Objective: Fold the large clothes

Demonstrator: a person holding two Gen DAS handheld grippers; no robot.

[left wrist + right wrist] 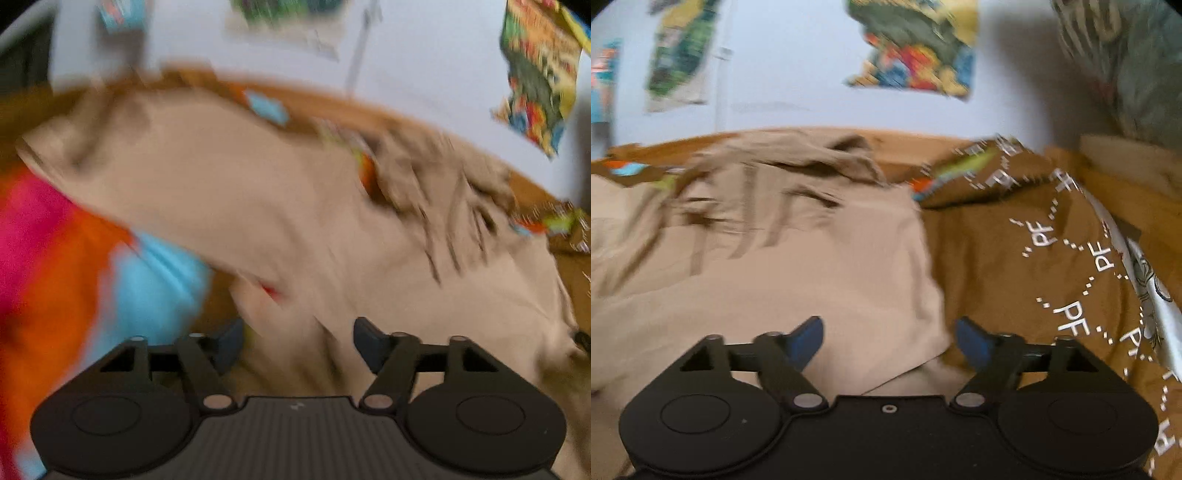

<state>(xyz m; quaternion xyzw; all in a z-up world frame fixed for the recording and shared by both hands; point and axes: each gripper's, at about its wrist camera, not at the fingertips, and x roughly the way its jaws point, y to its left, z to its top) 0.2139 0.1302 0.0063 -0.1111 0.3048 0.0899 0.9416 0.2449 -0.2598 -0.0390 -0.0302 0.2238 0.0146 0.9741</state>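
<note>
A large beige garment (280,206) lies spread and rumpled over a brown printed bedcover (569,280); both views are blurred by motion. My left gripper (297,341) is open, its dark fingers (369,343) wide apart just above the garment's near folds. In the right wrist view the same beige garment (783,266) fills the left and middle, and its right edge runs down between my fingers. My right gripper (890,341) is open over that edge, with blue fingertips (973,343) spread to either side of it.
A bright patch of pink, orange and light blue fabric (74,266) lies at the left. The brown bedcover (1052,266) with white lettering fills the right. A pale wall (798,81) with colourful posters (919,48) stands behind. A wooden edge (1134,192) runs at the far right.
</note>
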